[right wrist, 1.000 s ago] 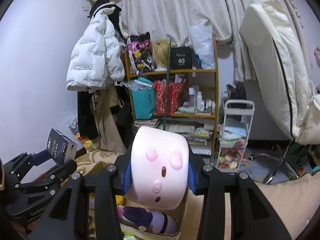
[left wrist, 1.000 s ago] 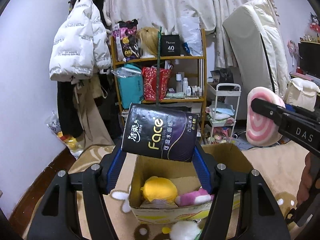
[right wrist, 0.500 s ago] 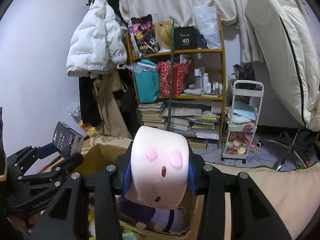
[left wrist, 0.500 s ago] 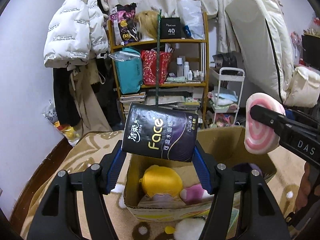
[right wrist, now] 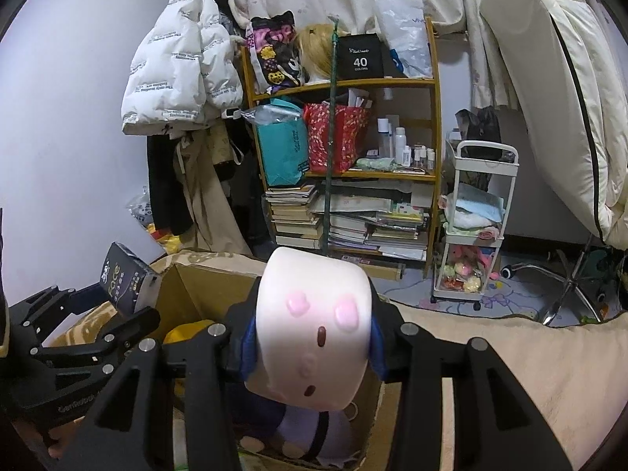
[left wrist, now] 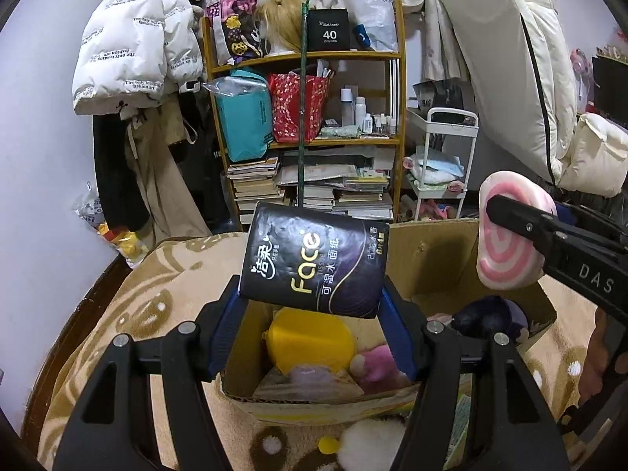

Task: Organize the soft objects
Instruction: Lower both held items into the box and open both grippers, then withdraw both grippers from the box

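The left gripper [left wrist: 312, 306] is clamped on a dark tissue pack [left wrist: 314, 265] with gold "Face" lettering, above the box [left wrist: 431, 263]. The right gripper [right wrist: 312, 347] squeezes a pink roll plush [right wrist: 312, 333] with a face, also above the box.

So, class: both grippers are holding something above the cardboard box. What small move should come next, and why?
Probably lower the left gripper a little and release the black tissue pack into the cardboard box. It hangs over the open box, above the yellow plush. The right gripper can follow with its pink marshmallow plush.
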A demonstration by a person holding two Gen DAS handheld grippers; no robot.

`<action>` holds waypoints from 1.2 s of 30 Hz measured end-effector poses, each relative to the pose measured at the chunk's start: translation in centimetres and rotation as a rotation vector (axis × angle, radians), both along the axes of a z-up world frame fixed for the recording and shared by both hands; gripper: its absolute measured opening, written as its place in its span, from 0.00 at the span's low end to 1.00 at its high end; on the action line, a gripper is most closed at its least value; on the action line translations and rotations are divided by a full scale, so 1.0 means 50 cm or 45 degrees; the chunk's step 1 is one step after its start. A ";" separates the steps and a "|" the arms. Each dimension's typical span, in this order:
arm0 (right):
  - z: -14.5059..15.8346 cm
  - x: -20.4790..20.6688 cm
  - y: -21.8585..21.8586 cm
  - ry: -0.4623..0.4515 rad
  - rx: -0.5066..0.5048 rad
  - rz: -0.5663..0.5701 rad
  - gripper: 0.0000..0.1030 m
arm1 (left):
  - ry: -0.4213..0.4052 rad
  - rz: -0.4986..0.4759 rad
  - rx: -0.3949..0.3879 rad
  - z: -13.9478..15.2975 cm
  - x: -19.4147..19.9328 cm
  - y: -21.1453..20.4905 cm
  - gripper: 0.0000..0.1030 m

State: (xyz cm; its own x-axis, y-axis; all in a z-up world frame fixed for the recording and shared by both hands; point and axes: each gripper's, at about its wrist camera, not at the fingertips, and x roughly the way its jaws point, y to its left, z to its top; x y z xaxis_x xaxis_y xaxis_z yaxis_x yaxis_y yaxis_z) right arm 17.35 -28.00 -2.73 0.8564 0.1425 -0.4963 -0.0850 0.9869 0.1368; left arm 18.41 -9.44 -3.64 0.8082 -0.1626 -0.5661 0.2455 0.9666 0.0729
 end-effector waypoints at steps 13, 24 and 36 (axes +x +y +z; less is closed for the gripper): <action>-0.006 0.010 -0.016 0.060 0.123 0.001 0.54 | 0.025 -0.009 -0.006 -0.001 -0.002 0.003 0.64; 0.024 -0.022 -0.016 0.034 0.134 -0.012 0.84 | 0.048 0.046 0.000 0.006 -0.020 0.038 0.75; 0.060 -0.095 0.005 0.040 0.056 -0.014 1.00 | 0.026 0.075 -0.009 0.052 -0.084 0.077 0.83</action>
